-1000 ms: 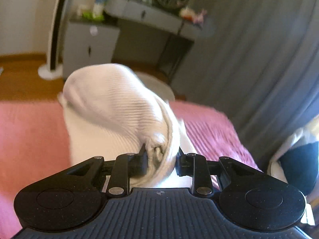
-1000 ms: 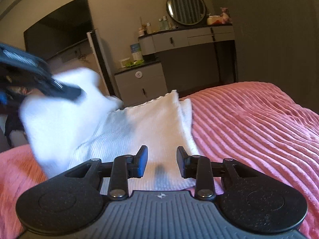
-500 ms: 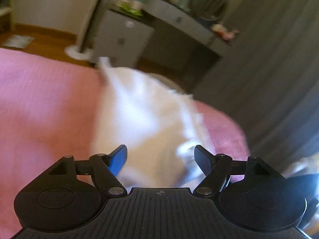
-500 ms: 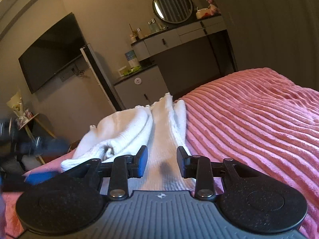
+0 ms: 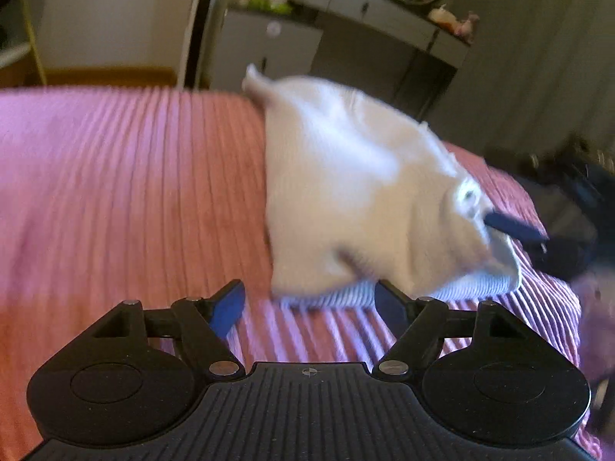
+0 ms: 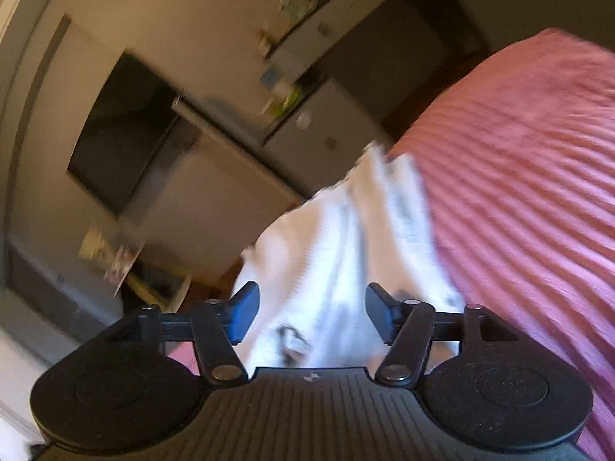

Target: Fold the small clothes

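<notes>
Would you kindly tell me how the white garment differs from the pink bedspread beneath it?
The white garment is small and bunched up; the pink bedspread is wide and lies smooth. The garment's ribbing is fine, the bedspread's broad. Both are ribbed fabric.

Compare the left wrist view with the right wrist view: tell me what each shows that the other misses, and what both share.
Only the left wrist view shows the left gripper, jaws apart over the bedspread, and the grey curtain. Only the right wrist view shows the dark wall screen and the right gripper's own spread jaws, just opened, with cloth between them, unpinched. Both show the white garment on the pink ribbed bedspread, the right gripper and the grey cabinet.
</notes>
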`<state>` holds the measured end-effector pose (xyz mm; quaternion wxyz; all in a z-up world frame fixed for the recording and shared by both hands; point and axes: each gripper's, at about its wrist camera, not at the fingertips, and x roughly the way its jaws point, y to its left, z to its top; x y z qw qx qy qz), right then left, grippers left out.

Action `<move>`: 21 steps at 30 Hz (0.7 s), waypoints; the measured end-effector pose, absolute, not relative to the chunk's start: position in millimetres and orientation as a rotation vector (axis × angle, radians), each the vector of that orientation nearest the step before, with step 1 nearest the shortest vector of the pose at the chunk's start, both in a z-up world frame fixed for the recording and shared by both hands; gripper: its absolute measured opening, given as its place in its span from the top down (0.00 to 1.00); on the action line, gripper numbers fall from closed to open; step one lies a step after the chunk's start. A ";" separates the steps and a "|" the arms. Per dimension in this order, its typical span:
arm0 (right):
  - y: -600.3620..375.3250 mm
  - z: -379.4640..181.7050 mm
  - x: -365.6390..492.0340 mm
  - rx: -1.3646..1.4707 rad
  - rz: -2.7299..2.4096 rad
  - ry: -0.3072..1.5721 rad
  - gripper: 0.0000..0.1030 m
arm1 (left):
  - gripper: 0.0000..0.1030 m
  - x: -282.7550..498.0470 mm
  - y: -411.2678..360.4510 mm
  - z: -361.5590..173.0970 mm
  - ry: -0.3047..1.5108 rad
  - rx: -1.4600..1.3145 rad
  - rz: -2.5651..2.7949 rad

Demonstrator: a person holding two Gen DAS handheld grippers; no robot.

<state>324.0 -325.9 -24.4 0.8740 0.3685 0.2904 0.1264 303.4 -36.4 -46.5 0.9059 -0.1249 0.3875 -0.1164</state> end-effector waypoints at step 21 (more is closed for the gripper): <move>-269.4 21.9 368.8 0.181 0.183 0.528 0.78 | 0.28 299.4 -14.9 -41.8 0.749 -0.436 -0.259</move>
